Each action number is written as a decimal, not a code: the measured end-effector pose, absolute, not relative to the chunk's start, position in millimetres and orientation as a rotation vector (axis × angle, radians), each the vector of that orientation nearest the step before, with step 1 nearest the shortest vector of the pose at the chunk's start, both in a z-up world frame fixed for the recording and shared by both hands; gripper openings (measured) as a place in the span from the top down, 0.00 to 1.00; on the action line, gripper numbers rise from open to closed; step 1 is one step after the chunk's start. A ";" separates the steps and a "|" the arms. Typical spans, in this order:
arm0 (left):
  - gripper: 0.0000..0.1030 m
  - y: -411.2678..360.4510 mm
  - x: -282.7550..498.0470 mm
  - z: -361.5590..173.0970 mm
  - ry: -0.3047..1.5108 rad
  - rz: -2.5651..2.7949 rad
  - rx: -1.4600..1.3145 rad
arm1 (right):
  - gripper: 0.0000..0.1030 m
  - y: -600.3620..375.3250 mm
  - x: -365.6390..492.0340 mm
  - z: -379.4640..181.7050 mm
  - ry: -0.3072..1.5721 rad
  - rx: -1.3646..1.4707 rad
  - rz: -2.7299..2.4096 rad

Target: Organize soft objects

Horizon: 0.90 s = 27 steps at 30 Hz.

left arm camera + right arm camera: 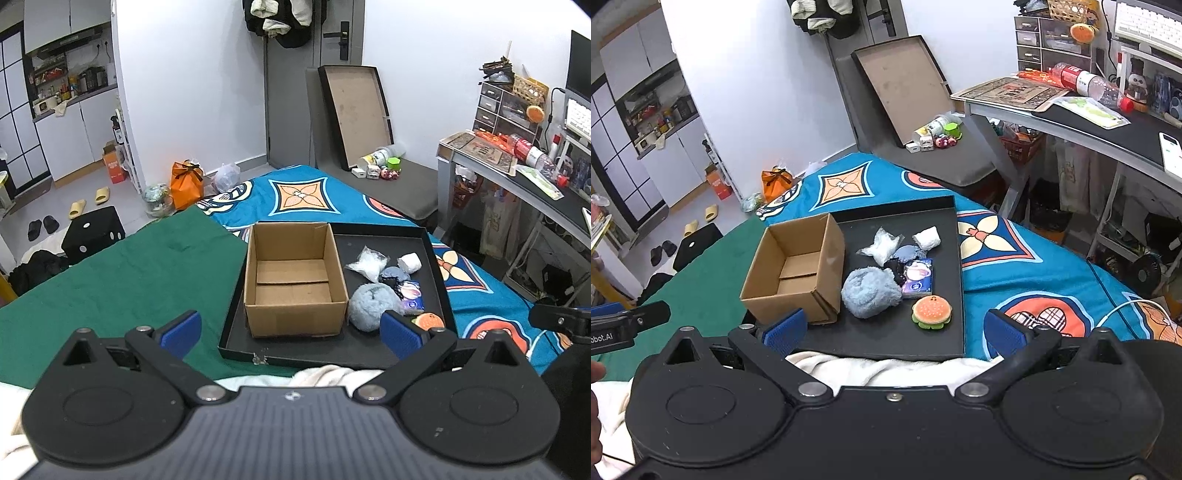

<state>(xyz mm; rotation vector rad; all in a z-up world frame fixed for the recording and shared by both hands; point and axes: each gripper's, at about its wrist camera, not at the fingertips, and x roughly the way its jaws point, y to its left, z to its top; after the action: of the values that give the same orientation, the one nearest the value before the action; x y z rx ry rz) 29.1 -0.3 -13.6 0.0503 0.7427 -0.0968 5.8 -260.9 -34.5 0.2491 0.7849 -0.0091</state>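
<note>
A black tray [343,356] [886,341] lies on the bed. In its left part stands an empty cardboard box [295,308] [783,295]. Soft things lie in a cluster to the box's right: a fluffy blue ball [371,302] [870,295], a burger plush [931,312] [428,320], a tissue pack [918,277] [412,293], a clear bag [367,263] [882,244], a white wad [410,263] [927,236] and a grey-blue cloth [907,254]. My left gripper [291,330] hovers open near the tray's front edge. My right gripper [895,330] is open too, holding nothing.
A green cloth [122,277] covers the bed on the left, a blue patterned blanket [1015,251] the right. A white cloth [886,369] lies just under the grippers. A desk [1089,122] stands at the right, a black lid [356,110] leans against the far wall.
</note>
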 end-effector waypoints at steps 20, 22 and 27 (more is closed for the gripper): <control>0.01 1.4 84.7 -53.4 0.799 -0.085 0.017 | 0.00 -281.0 52.0 -77.7 0.771 0.326 -0.008; 0.01 2.9 90.0 -58.7 0.807 -0.077 0.020 | 0.00 -283.0 56.8 -83.2 0.774 0.334 -0.004; 0.01 8.7 104.4 -68.4 0.831 -0.059 0.010 | 0.00 -287.6 70.2 -96.2 0.797 0.366 0.013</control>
<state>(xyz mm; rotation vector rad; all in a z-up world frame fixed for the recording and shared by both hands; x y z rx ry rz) 104.4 8.7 -68.4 0.0103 0.8311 -0.0591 70.2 -287.6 -96.2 0.3660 0.7970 0.0132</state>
